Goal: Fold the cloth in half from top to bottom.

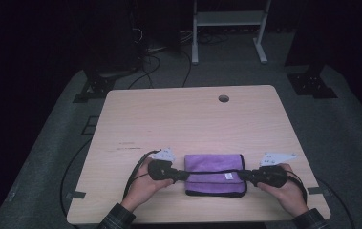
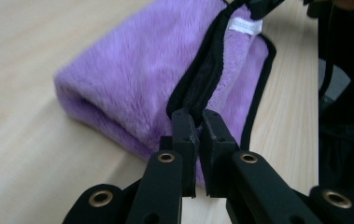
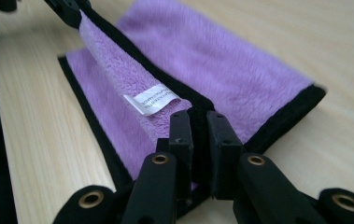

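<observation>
In the high view, a purple cloth (image 1: pixel 214 172) with black trim is lying folded on the near middle of the pale wooden table (image 1: pixel 193 119), and a person's two hands are coming in from the near edge on either side of it. The left claw (image 1: pixel 184 175) is meeting the cloth at its left edge, while the right claw (image 1: pixel 243 175) is meeting it at its right edge; a black hem of the top layer is running taut between the two, across the cloth from left to right. A round hole (image 1: pixel 223 98) is sitting in the table near its far edge, well apart from the cloth. In the left gripper view, the left claw (image 2: pixel 198 122) is pinching the black hem of the cloth (image 2: pixel 137 79), its jaws nearly together with only the trim between them, and the hem is stretching away toward the other claw at the far top, past a small white label (image 2: pixel 244 25). In the right gripper view, the right claw (image 3: pixel 199 123) is likewise clamping the black-trimmed corner of the cloth (image 3: pixel 221 70), jaws almost closed on the fabric, with the white label (image 3: pixel 151 101) lying just beyond them and the lifted edge running off toward the left claw at the far top left.
</observation>
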Available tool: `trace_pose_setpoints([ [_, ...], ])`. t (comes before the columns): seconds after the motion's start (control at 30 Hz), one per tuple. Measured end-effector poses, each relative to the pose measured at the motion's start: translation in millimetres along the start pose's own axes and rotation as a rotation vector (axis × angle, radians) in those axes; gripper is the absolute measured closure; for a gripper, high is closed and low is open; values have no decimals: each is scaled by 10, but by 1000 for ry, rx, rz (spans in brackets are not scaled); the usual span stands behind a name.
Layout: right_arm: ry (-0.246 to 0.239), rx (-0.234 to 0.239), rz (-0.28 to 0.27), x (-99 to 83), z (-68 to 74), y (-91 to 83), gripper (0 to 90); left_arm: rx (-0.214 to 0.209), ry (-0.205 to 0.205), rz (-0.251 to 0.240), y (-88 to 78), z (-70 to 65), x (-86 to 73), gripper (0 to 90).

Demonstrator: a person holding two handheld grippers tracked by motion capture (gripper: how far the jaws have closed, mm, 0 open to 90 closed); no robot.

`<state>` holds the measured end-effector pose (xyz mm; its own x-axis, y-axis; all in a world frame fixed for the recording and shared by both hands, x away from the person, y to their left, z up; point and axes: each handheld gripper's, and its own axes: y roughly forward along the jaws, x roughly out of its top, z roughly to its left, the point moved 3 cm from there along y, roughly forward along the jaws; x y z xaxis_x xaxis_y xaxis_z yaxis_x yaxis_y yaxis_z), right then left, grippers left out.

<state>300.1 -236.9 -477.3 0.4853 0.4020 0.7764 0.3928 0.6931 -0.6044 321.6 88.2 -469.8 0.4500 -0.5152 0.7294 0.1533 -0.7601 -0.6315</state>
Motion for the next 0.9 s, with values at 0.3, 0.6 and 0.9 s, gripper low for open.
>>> trace_pose_setpoints([
  [0.3, -13, 30, -80, 103, 4, -129, 702, -4, 22, -68, -191, 0, 138, 725],
  [0.6, -9, -24, -55, 254, -221, 57, 850, 62, 19, -64, -8, 188, 282, 798],
  [0.9, 1, 30, 34, 104, -209, 194, 887, 19, 19, 2, 152, 74, 116, 801],
])
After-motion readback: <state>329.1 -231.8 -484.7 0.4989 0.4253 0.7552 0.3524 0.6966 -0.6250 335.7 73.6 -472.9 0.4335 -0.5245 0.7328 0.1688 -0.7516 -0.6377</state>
